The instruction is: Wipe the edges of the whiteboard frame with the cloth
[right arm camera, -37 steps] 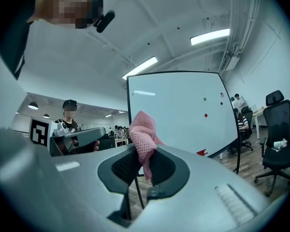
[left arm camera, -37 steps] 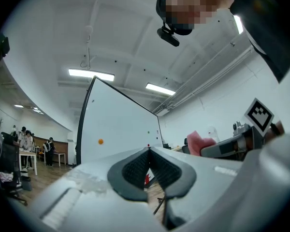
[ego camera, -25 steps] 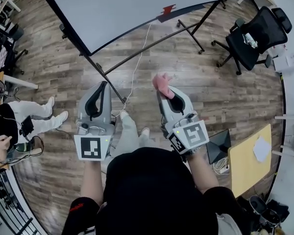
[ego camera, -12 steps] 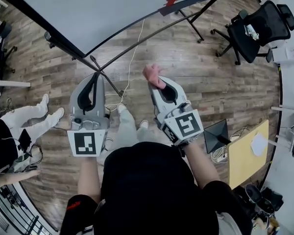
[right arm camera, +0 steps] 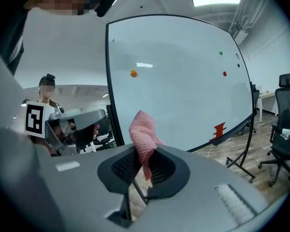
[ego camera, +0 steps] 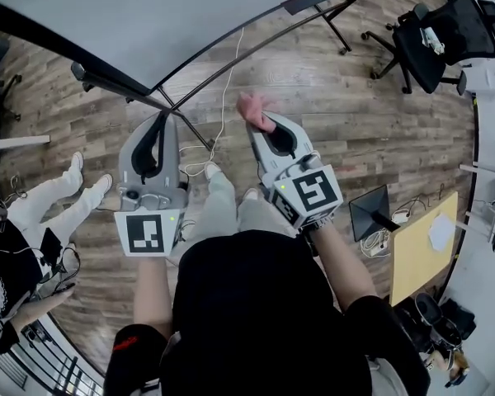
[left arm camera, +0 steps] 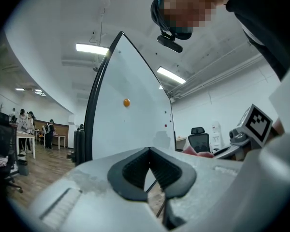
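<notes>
Head view shows you facing the whiteboard (ego camera: 165, 15) with both grippers held out over the floor, short of its black frame (ego camera: 66, 49).

1. Grippers. The right gripper (ego camera: 262, 124) pinches the cloth (ego camera: 252, 106) between its jaws. The left gripper (ego camera: 159, 122) has its jaws pressed together on nothing, as the left gripper view confirms.
2. Progress. Judged from these pictures, wiping has not begun. The cloth hangs in the air apart from the frame, nearest the lower corner. Every edge is left to wipe.
3. Cloth. It is pink with an open knit weave. In the right gripper view it bunches into a soft peak above the jaws, and a short tail hangs below between the pads. Expect it to be limp, with only the peak offered for contact.
</notes>
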Demonstrator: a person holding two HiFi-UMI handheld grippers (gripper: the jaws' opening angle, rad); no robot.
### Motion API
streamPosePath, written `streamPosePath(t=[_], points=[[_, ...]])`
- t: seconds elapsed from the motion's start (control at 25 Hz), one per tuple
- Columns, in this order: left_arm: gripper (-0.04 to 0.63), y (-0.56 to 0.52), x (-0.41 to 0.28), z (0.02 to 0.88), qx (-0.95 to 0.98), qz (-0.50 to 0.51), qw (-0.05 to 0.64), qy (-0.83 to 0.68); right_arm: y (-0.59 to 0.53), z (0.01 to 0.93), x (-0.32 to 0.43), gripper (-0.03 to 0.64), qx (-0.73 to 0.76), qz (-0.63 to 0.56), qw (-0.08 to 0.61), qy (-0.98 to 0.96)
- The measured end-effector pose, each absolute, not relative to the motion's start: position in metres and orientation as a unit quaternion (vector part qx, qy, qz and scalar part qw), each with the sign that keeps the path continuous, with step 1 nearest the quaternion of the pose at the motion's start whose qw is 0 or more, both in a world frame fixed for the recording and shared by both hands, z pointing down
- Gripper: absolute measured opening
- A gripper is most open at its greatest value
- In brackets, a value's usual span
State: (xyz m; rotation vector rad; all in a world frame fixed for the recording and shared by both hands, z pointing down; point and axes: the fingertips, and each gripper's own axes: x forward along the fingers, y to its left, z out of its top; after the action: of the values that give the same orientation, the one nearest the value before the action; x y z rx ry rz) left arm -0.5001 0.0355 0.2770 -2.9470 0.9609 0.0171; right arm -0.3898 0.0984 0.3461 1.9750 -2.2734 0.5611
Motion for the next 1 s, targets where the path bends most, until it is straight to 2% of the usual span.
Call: streamPosePath(t=[0.52,1.0], points=[[0.002,0.001,-0.526,0.292,-0.941,-0.008,0.024,0.339,0.034,0.374,-0.440,0.029,0.596,0.191,0.042,-0.779],[0.002,-0.022,-0.533,0.318,-0.916,-0.018,0.022,0.399,-0.013,0.444,-0.477,0.029,0.503,0.223,0.096,-0.830]])
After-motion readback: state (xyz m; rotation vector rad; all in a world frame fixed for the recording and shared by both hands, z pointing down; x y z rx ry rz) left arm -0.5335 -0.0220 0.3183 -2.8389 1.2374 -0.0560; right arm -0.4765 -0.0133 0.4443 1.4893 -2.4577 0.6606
